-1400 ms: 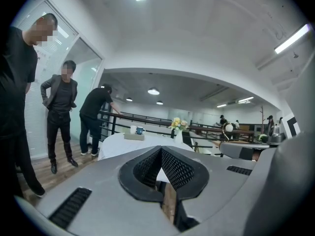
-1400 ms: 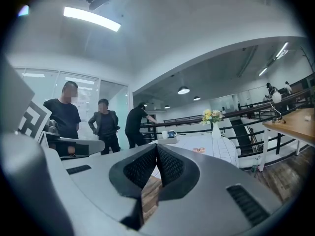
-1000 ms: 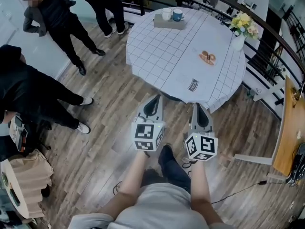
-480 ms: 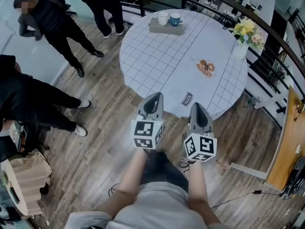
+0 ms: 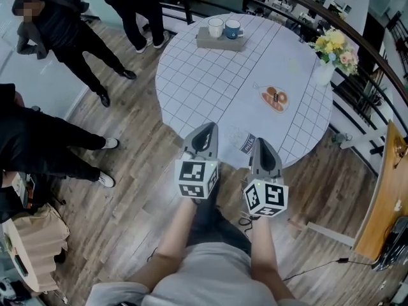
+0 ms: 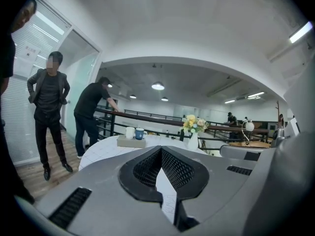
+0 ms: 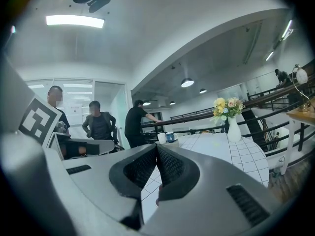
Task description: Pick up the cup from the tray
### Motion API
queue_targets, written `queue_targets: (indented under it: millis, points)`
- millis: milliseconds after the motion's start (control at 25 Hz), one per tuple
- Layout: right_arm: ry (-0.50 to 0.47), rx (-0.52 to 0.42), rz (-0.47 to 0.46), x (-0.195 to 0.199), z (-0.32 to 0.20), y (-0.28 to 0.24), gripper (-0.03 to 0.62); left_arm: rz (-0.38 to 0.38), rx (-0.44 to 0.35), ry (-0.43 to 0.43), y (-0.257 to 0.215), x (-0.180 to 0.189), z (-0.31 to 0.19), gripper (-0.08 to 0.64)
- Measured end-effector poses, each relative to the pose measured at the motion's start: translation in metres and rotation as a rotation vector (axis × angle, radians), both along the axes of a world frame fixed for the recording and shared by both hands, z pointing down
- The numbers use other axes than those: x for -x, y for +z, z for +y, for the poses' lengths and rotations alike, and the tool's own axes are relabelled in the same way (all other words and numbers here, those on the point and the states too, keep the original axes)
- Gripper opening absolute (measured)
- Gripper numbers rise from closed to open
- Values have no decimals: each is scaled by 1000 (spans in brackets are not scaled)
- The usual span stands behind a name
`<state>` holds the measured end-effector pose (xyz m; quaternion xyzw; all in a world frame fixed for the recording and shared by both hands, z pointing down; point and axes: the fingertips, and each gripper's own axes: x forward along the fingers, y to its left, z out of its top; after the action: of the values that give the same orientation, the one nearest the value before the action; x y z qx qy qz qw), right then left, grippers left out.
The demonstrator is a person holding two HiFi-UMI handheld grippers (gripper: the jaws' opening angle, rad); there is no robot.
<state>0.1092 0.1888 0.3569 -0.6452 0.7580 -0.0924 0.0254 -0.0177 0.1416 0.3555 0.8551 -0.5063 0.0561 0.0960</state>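
Hands hidden behind the marker cubes; only bare forearms show, stretched forward side by side. Left gripper [image 5: 205, 132] and right gripper [image 5: 263, 145] hover at the near edge of the round white grid-cloth tabletop [image 5: 204, 81], both with jaws together, nothing held. White ceramic cup [image 5: 215, 27] and blue mug [image 5: 234, 28], small, details unclear, stand on the grey rectangular tray [image 5: 220, 41] at the tabletop's far edge.
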Motion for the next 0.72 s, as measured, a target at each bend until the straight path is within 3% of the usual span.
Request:
queue_targets:
  millis: [320,720]
  points:
    - [24,16,18,-10,-66,6,8,17,8,9,7,0,-67,8]
    - [24,42,39,-3,-184,3,8,32,36,1,4,16,-189,8]
